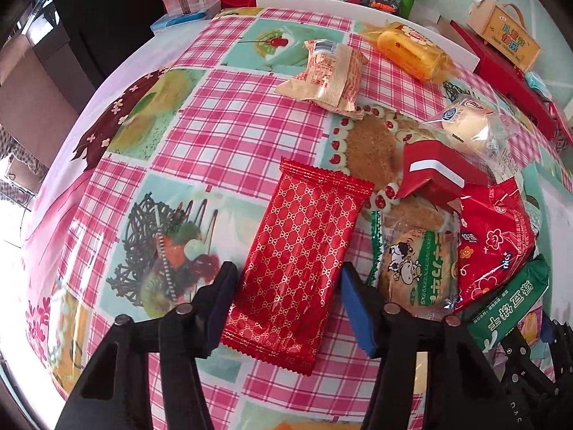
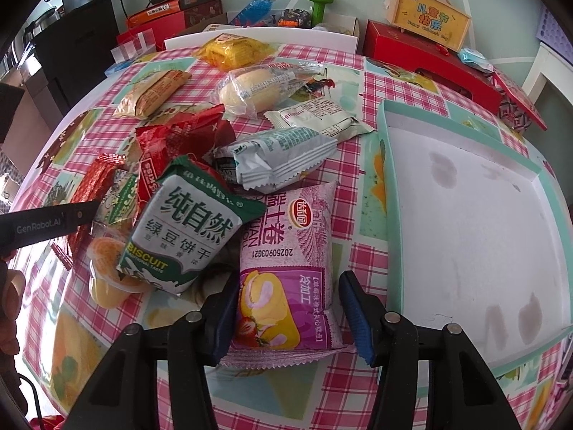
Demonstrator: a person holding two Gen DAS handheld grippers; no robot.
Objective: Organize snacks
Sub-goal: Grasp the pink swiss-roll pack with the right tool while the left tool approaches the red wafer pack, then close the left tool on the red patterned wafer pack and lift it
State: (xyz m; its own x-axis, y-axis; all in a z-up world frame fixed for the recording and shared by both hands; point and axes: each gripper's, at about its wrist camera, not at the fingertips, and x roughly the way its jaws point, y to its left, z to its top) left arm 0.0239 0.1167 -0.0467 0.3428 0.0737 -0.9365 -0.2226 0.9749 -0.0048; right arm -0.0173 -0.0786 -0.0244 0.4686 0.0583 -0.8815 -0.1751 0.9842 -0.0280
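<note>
Two grippers | red packet (image 1: 299,265) between left pads | purple packet (image 2: 286,279) between right pads

Bare checked tablecloth (image 1: 222,122) left of the snack heap (image 2: 186,179); empty teal tray (image 2: 476,222) right.

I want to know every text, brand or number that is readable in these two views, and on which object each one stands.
"BISCUIT": green and white biscuit packet, under large Chinese characters.
"2025090362I", roughly, seen upside down: purple cake roll packet between the right gripper fingers.
"GenRobot.AI": black bar at the left edge.
"Happy Children's Day": yellow box with handle, barely legible.
Red patterned packet between the left gripper fingers: no text.
Other packets' small print: too blurred.
</note>
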